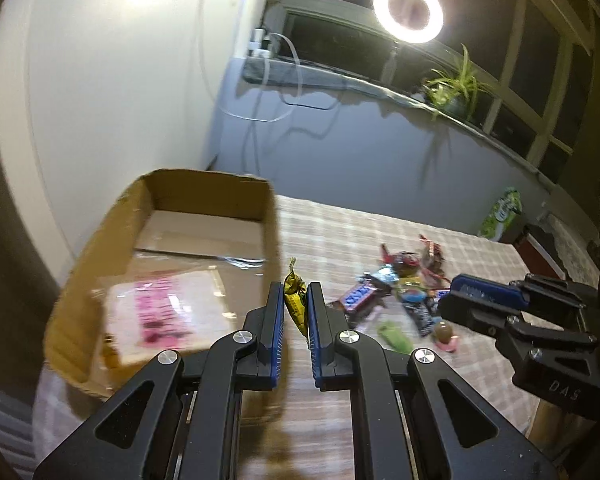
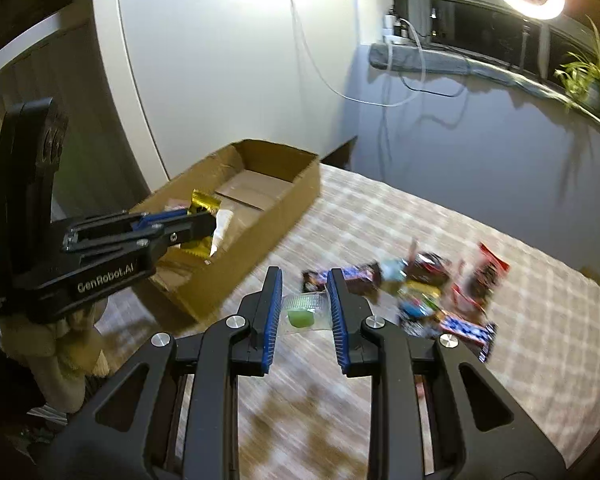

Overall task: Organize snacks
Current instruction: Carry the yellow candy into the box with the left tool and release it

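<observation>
My left gripper [image 1: 295, 286] is shut on a yellow-gold wrapped candy [image 1: 294, 300], held just right of the open cardboard box [image 1: 272, 220]. The right wrist view shows that left gripper [image 2: 210, 222] with the gold candy [image 2: 204, 202] above the box [image 2: 296, 196]. My right gripper [image 2: 305, 274] is shut on a clear plastic cup of green jelly [image 2: 302, 312], above the plaid tablecloth [image 2: 380, 216]. The right gripper [image 1: 448, 306] hangs beside the pile of wrapped snacks [image 1: 400, 284], which also shows in the right wrist view [image 2: 420, 292].
A pink-printed packet [image 1: 160, 308] lies inside the box. A green package [image 1: 504, 212] stands at the table's far right edge. Behind are a ring light [image 1: 408, 10], a potted plant [image 1: 456, 88] on the sill and hanging cables [image 1: 260, 116]. A light sleeve [image 2: 60, 344] shows under the left gripper.
</observation>
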Demonstrator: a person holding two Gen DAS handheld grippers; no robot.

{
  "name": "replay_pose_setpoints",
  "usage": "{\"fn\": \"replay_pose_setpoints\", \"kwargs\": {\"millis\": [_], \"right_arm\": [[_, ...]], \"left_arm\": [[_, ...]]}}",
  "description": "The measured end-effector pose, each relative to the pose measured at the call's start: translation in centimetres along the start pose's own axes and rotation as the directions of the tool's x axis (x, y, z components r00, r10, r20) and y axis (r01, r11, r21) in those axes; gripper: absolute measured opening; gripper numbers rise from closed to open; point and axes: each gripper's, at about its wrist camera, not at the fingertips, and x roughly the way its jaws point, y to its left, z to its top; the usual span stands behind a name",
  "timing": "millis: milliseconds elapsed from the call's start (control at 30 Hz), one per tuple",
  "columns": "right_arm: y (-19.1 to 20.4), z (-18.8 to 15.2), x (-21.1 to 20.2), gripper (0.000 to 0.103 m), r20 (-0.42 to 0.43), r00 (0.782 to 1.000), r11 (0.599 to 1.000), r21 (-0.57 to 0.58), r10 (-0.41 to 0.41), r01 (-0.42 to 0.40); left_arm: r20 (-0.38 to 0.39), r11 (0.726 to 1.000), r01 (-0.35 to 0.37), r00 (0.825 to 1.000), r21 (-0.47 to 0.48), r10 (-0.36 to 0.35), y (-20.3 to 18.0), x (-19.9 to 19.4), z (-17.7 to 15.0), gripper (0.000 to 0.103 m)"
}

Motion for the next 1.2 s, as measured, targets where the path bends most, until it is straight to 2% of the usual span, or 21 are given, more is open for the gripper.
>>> {"fn": "replay_pose_setpoints", "kwargs": {"millis": [333, 633, 833, 1067, 1167, 1200], "right_arm": [[4.2, 3.1, 4.0, 0.024, -0.008, 0.998, 0.996, -0.056, 0.069, -0.07], [7.3, 5.0, 7.8, 0.024, -0.039, 0.993, 0.989, -0.1, 0.109, -0.112], [8.1, 5.6, 10.0, 0.024, -0.062, 0.991, 0.986, -0.106, 0.12, -0.126], [8.7, 5.9, 11.2, 0.025, -0.074, 0.989, 0.984, -0.115, 0.128, -0.136], [8.9, 6.0, 11.1, 0.03, -0.068, 0.991, 0.984, -0.124, 0.119, -0.127], [8.9, 6.0, 11.0, 0.038, -0.066, 0.991, 0.984, -0.123, 0.118, -0.125]], "left_arm": [[0.015, 0.996, -0.061, 0.998, -0.058, 0.062, 4.2, -1.3, -0.2, 0.01], [0.015, 0.992, -0.087, 0.996, -0.094, 0.089, 6.8, -1.4, -0.4, 0.01], [0.013, 0.989, -0.09, 0.996, -0.115, 0.092, 8.1, -1.1, -0.2, 0.01], [0.016, 0.99, -0.098, 0.995, -0.097, 0.1, 8.2, -1.1, 0.0, 0.01], [0.018, 0.99, -0.101, 0.995, -0.096, 0.103, 8.1, -1.1, 0.0, 0.012], [0.019, 0.99, -0.105, 0.994, -0.096, 0.107, 8.1, -1.2, -0.1, 0.017]]}}
